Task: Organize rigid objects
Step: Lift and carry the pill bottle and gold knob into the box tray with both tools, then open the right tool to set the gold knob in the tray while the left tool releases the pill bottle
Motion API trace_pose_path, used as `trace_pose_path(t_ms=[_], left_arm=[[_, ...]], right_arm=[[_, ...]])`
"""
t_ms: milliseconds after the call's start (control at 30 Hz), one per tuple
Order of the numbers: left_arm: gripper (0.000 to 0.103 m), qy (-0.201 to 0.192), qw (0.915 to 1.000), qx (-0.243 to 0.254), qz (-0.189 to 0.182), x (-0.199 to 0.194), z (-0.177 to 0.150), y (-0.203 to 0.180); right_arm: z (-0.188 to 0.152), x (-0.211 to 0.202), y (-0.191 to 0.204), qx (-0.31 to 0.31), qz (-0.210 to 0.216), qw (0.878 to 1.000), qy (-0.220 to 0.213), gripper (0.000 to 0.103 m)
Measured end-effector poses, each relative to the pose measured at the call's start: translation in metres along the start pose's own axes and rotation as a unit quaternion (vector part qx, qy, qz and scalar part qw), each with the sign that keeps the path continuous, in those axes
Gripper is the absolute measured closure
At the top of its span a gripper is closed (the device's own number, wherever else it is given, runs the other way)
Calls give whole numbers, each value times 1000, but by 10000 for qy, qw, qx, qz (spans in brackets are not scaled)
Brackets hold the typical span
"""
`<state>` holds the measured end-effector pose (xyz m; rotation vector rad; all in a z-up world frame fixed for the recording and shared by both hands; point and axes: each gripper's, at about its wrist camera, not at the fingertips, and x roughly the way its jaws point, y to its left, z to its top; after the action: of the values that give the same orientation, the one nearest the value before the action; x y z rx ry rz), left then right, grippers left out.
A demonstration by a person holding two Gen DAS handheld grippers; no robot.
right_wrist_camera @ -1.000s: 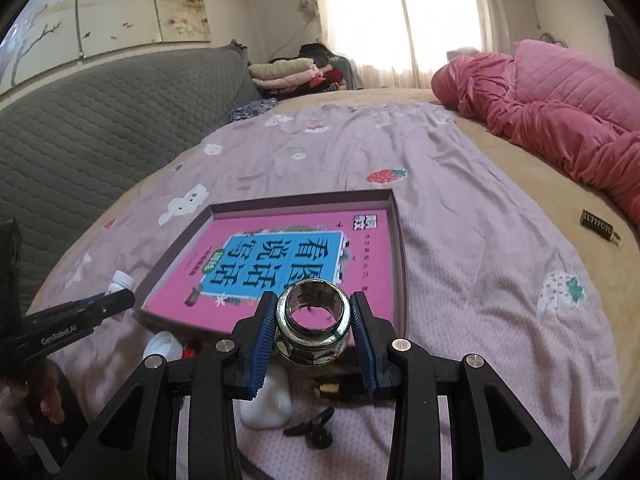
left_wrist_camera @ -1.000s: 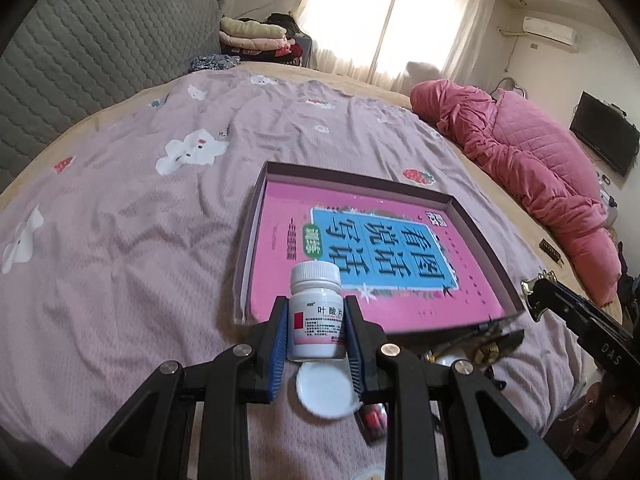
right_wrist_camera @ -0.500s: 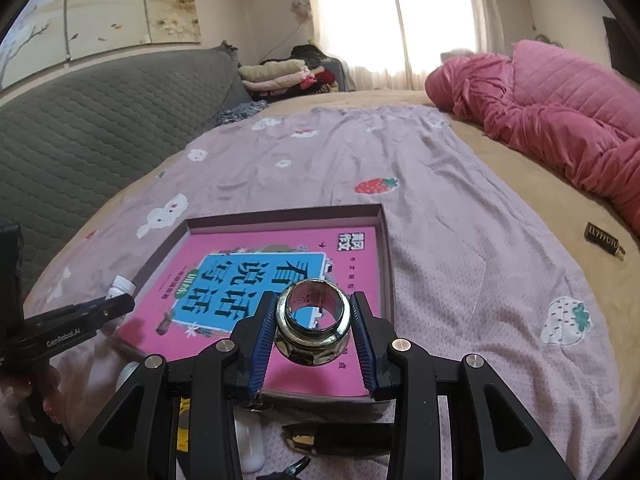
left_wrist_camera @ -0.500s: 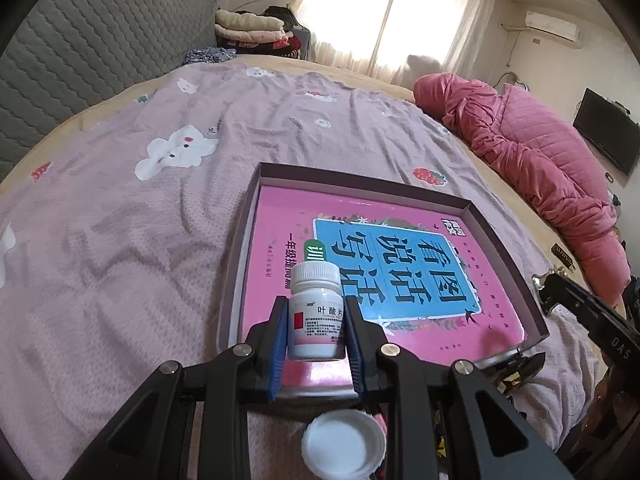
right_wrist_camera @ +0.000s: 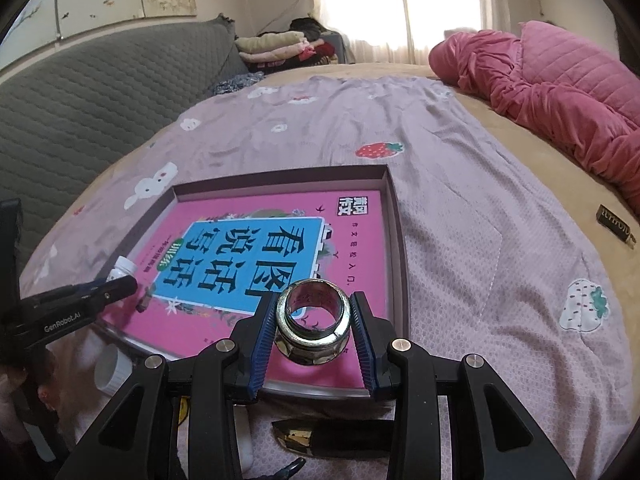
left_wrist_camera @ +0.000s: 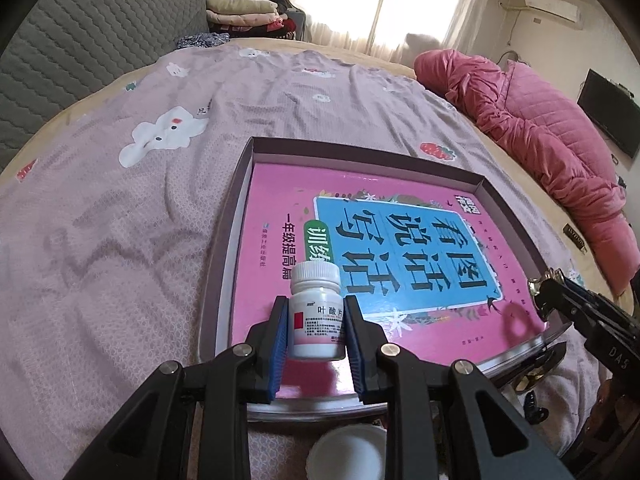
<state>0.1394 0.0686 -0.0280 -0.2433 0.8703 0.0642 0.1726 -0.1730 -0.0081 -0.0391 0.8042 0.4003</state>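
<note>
Gripping left: the left gripper [left_wrist_camera: 316, 330] is clamping its blue pads on a white pill bottle [left_wrist_camera: 317, 316], upright, jaws narrowed to the bottle's width.
Gripping right: the right gripper [right_wrist_camera: 314, 330] is pinching a shiny metal ring fitting [right_wrist_camera: 313, 322] by its sides, bore facing the camera, jaws a little wider than the left pair.
Hanging over: both loads are hovering above the near edge of the shallow dark tray [left_wrist_camera: 240, 184], the bottle toward its 7 o'clock corner in the left view, the fitting toward its 5 o'clock corner in the right view.
Lining the tray: a pink book [left_wrist_camera: 360, 256] with a blue title panel is covering the tray floor.
Changing: compared with a second ago, both tongs have been travelling forward and sinking; the tray now is filling more of each view, and the loose clutter has been slipping beneath the fingers toward 6 o'clock.
Lying outside: a white round lid [left_wrist_camera: 348, 452] is sitting on the lilac bedspread [left_wrist_camera: 120, 240] at 6 o'clock of the left gripper; a dark and gold object [right_wrist_camera: 320, 438] is lying at 6 o'clock of the right one.
Meaning for the task: both items are probably about to be set down on the book inside the tray; neither is resting there yet, and more pieces are waiting outside.
</note>
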Motion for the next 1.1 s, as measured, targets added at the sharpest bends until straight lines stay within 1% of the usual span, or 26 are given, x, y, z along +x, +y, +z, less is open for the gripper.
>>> trace_pose_path(t_ms=[133, 433, 600, 1100], left_arm=[[76, 85, 9999, 42, 65, 5, -3, -2], [76, 53, 9996, 181, 226, 5, -5, -6], [76, 67, 9994, 212, 262, 5, -6, -6], [76, 131, 9991, 254, 308, 6, -7, -7]], right_arm=[[-2, 6, -1, -40, -112, 9999, 99, 65], [-6, 11, -6, -49, -337, 9990, 280, 65], [-7, 13, 1, -355, -532, 9974, 343, 65], [-10, 12, 2, -388, -484, 9975, 328, 65]])
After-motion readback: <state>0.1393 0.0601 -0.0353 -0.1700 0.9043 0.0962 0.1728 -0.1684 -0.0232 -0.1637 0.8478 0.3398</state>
